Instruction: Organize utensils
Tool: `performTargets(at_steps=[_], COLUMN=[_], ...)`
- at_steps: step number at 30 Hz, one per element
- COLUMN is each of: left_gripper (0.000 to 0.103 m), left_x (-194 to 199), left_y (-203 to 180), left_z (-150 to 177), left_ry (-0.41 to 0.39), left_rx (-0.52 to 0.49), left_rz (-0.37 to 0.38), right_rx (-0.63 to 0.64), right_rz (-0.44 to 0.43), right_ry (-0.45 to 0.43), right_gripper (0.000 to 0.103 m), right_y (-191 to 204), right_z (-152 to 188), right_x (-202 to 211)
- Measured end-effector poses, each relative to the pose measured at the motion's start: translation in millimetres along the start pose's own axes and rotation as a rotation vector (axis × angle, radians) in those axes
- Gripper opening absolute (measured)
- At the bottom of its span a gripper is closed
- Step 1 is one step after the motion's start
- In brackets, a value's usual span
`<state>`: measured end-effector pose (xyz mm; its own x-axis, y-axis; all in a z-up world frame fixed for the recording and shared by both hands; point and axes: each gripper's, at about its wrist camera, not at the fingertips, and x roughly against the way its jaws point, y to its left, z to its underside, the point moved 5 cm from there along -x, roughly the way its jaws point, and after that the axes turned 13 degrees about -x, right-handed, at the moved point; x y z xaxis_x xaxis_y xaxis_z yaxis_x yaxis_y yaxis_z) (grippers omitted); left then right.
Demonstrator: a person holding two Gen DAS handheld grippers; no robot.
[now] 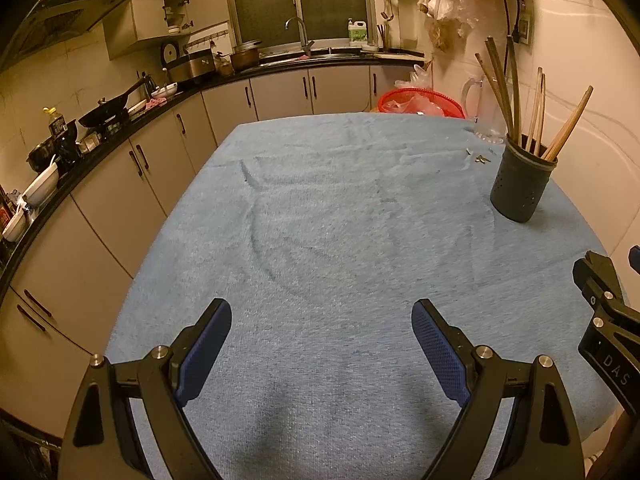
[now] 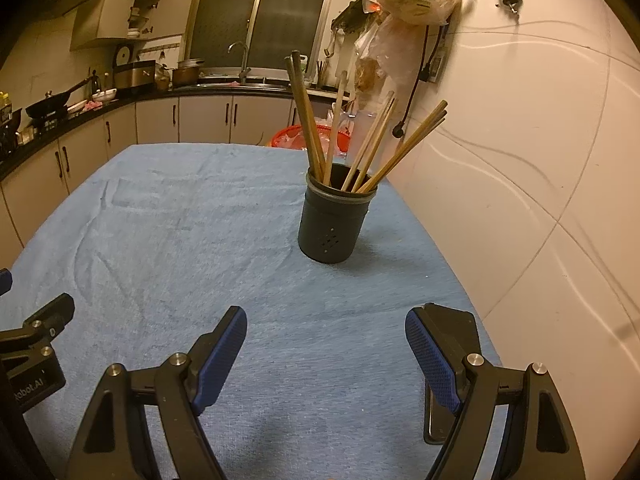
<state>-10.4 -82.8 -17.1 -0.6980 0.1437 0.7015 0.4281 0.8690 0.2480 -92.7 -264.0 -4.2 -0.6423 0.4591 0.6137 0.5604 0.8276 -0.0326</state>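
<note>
A dark round utensil holder [image 2: 334,218] stands upright on the blue towel [image 2: 180,240], close to the right wall. Several wooden chopsticks [image 2: 362,148] lean out of it. It also shows in the left wrist view [image 1: 520,184] at the far right, with its chopsticks [image 1: 524,108]. My right gripper [image 2: 325,354] is open and empty, low over the towel, a short way in front of the holder. My left gripper [image 1: 322,350] is open and empty over the towel's near part. No loose utensil lies on the towel.
The right gripper's body [image 1: 608,320] shows at the left wrist view's right edge. A red basket [image 1: 420,104] and a clear jug [image 1: 480,100] stand at the table's far end. The wall [image 2: 520,160] runs along the right. Kitchen counter [image 1: 100,128] curves along the left.
</note>
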Motion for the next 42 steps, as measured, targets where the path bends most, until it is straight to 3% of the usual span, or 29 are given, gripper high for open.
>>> performTargets(at_steps=[2, 5, 7, 10, 13, 17, 23, 42], left_gripper=[0.092, 0.092, 0.092, 0.092, 0.092, 0.092, 0.092, 0.093], left_x=[0.4, -10.0, -23.7, -45.5, -62.9, -79.7, -97.5, -100.8], left_y=[8.3, 20.3, 27.8, 35.4, 41.2, 44.0, 44.6, 43.9], left_z=[0.7, 2.9, 7.9, 16.6, 23.0, 21.9, 24.5, 24.6], left_ry=[-0.01, 0.017, 0.057, 0.126, 0.171, 0.195, 0.223, 0.216], left_rx=[0.032, 0.053, 0.053, 0.075, 0.109, 0.097, 0.095, 0.109], left_rz=[-0.04, -0.027, -0.026, 0.025, 0.073, 0.029, 0.052, 0.034], right_rx=[-0.001, -0.015, -0.04, -0.045, -0.073, -0.063, -0.097, -0.092], right_rz=[-0.006, -0.036, -0.098, -0.119, -0.104, -0.089, -0.128, -0.131], right_ry=[0.017, 0.075, 0.177, 0.292, 0.327, 0.281, 0.299, 0.301], right_gripper=[0.084, 0.084, 0.084, 0.084, 0.084, 0.092, 0.101, 0.103], right_y=[1.4, 3.3, 5.4, 7.7, 4.1, 6.7, -3.0, 3.6], right_z=[1.4, 4.5, 10.2, 19.2, 23.9, 21.5, 22.8, 20.7], right_x=[-4.5, -20.4, -44.1, -81.9, -104.2, -113.4, -120.4, -127.9])
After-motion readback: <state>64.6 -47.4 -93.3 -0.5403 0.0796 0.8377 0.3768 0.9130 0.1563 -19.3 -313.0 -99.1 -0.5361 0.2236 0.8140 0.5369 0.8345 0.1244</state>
